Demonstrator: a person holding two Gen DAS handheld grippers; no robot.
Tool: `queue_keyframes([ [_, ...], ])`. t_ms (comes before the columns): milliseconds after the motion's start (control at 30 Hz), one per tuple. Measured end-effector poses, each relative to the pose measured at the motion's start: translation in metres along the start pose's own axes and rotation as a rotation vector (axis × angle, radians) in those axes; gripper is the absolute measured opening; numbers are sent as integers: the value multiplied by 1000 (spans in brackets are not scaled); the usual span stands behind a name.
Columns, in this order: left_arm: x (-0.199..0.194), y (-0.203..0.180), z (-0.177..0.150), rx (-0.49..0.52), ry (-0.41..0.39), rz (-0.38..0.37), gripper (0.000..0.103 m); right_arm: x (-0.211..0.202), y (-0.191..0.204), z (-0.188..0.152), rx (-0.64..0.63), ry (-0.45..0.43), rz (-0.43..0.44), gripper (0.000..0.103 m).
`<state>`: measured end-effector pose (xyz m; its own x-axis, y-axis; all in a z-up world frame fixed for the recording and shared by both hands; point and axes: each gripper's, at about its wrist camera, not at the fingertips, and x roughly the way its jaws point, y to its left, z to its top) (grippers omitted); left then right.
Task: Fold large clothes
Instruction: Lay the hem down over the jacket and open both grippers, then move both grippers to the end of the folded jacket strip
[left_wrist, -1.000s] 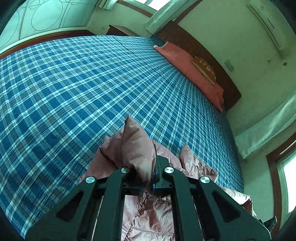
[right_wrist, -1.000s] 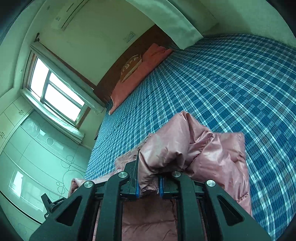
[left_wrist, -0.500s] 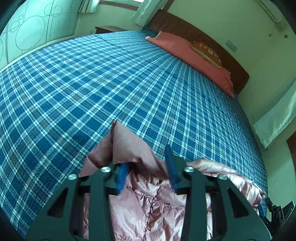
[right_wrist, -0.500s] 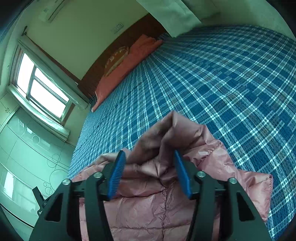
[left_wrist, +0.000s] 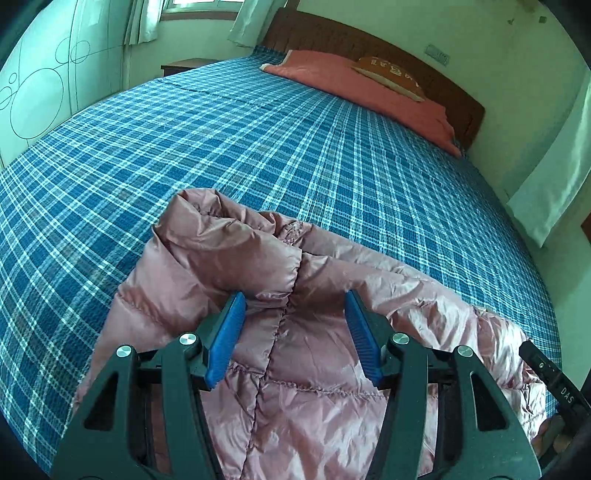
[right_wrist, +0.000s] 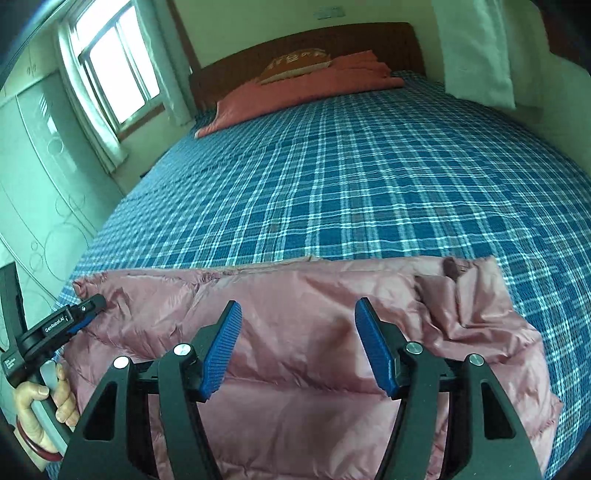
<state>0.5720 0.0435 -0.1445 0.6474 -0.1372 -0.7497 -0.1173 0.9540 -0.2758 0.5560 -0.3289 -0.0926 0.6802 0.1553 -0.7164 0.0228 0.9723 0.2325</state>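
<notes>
A pink quilted down jacket (left_wrist: 303, 354) lies on the blue plaid bed (left_wrist: 258, 155) at its near end. It also shows in the right wrist view (right_wrist: 314, 306), spread wide with a straight far edge. My left gripper (left_wrist: 293, 314) is open and empty just above the jacket, behind a raised crumpled fold (left_wrist: 218, 236). My right gripper (right_wrist: 298, 325) is open and empty above the jacket's middle. The left gripper shows at the far left of the right wrist view (right_wrist: 88, 310), held by a hand, over the jacket's left corner.
A salmon quilt (left_wrist: 362, 85) and a brown pillow (left_wrist: 391, 72) lie at the wooden headboard (right_wrist: 306, 44). A window (right_wrist: 110, 70) and a pale wardrobe (right_wrist: 40, 177) are on the left. A white curtain (right_wrist: 476, 48) hangs at right.
Both grippers were shut on folds of the jacket a second ago. They opened and let go, and the jacket has dropped flat onto the bed. Both grippers have pulled back slightly.
</notes>
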Motion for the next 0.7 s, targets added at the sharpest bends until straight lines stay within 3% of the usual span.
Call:
queue_keyframes([
  [133, 29, -3, -2, 28, 52, 64, 56, 38, 12, 4, -59, 81, -115, 62],
  [267, 50, -13, -1, 109, 84, 118, 56, 64, 1, -1, -11, 136, -111, 62],
  [367, 39, -13, 2, 107, 83, 122, 56, 54, -3, 1, 3, 115, -105, 62],
  [500, 7, 3, 4, 51, 69, 41, 56, 21, -33, 6, 63, 60, -128, 62],
  [600, 17, 18, 2, 47, 79, 94, 56, 22, -66, 2, 117, 83, -222, 62],
  [700, 39, 20, -2, 76, 90, 124, 60, 36, -91, -7, 215, 115, -140, 64],
])
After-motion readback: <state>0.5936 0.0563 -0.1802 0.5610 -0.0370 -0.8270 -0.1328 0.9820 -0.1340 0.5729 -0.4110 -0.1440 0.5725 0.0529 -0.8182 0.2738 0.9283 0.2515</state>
